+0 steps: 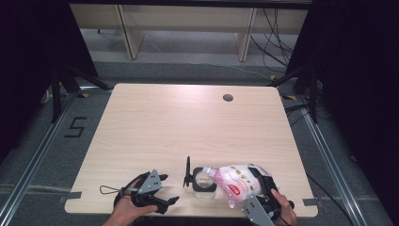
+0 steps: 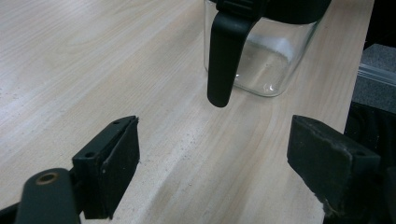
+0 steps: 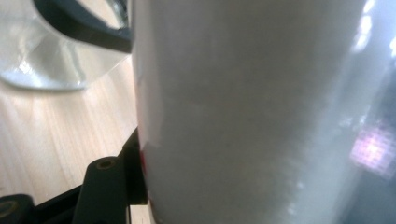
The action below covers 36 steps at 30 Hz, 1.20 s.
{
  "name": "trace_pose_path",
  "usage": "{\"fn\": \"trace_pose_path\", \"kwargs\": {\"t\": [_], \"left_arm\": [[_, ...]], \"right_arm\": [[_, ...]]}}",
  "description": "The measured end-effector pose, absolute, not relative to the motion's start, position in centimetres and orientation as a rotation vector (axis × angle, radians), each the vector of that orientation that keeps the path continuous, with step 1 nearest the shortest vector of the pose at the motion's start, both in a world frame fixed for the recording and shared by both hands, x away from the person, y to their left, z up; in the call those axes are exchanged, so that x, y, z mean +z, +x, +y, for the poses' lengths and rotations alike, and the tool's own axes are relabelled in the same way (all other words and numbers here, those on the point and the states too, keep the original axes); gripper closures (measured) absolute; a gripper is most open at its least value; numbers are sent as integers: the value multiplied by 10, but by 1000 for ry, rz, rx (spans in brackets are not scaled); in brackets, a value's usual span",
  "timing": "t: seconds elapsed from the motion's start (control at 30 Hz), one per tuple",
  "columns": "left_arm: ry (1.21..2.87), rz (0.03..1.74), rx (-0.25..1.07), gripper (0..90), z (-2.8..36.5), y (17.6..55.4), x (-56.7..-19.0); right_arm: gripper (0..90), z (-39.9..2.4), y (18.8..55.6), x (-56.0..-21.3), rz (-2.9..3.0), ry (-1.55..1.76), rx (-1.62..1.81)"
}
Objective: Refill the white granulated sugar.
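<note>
A light wood-grain table with rounded corners (image 1: 155, 122) carries a clear square glass jar with a black rim and hinged black lid (image 1: 204, 181), standing upright just ahead of the left gripper's (image 2: 212, 154) wide-apart jaws. The jar's black lid clasp (image 2: 224, 60) hangs down its side toward those jaws, above bare wood.

A light wooden table (image 1: 188, 122) with a round cable hole (image 1: 228, 98) at its upper right stands on grey carpet floor (image 1: 42, 155), with black curtains (image 1: 28, 56) at both sides and pale furniture legs (image 1: 129, 33) at the top.
</note>
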State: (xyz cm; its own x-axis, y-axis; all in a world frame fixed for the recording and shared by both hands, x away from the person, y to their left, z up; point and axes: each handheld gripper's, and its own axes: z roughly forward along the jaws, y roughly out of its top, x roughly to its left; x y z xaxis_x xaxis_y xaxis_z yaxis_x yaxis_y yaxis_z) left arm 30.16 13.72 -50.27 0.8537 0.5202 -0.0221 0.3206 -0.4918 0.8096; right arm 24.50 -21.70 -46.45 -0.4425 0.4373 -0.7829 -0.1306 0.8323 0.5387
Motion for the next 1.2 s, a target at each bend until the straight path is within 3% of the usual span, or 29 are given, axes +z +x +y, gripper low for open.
{"fn": "trace_pose_path", "kwargs": {"t": [0.6,1.2], "left_arm": [[2113,622,288,167,136,301,-505],[2129,601,292,167,137,303,-506]], "right_arm": [[405,-213,245,-466,1784,-148,223],[407,-212,244,-468,1770,-241,94]]}}
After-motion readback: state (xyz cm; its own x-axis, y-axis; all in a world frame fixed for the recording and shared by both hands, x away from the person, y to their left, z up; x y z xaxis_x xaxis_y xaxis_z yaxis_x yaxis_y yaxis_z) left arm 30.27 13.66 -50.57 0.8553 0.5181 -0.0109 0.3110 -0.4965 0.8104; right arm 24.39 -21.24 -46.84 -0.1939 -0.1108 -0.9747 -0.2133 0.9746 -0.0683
